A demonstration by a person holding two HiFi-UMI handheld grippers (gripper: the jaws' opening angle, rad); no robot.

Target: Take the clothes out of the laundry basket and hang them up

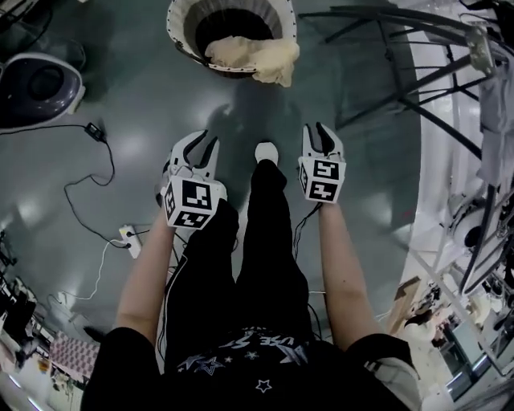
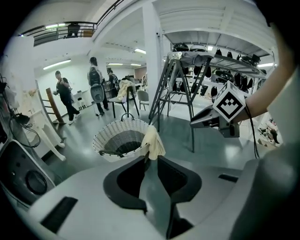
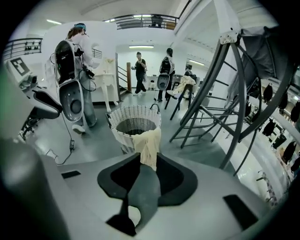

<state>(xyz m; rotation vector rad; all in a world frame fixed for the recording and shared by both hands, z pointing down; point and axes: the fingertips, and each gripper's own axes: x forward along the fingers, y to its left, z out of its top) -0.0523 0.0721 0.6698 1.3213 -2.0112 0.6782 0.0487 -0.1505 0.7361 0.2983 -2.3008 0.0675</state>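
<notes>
Both the left tongs (image 1: pixel 205 138) and the right tongs (image 1: pixel 315 128) stand slightly apart and empty, well short of the laundry basket (image 1: pixel 175 28) on the floor ahead. A cream garment (image 1: pixel 255 56) drapes over the basket's near rim. It is probably best to pinch that hanging fold and lift it clear before turning to the drying rack (image 1: pixel 401 76).

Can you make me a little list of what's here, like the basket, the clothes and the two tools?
Basket: white laundry basket on the floor, ahead of the person
Clothes: cream cloth draped over its near rim
Left: left tool, jaws apart, empty, short of the basket
Right: right tool, jaws apart, empty
Hanging place: drying rack, right of the basket
</notes>
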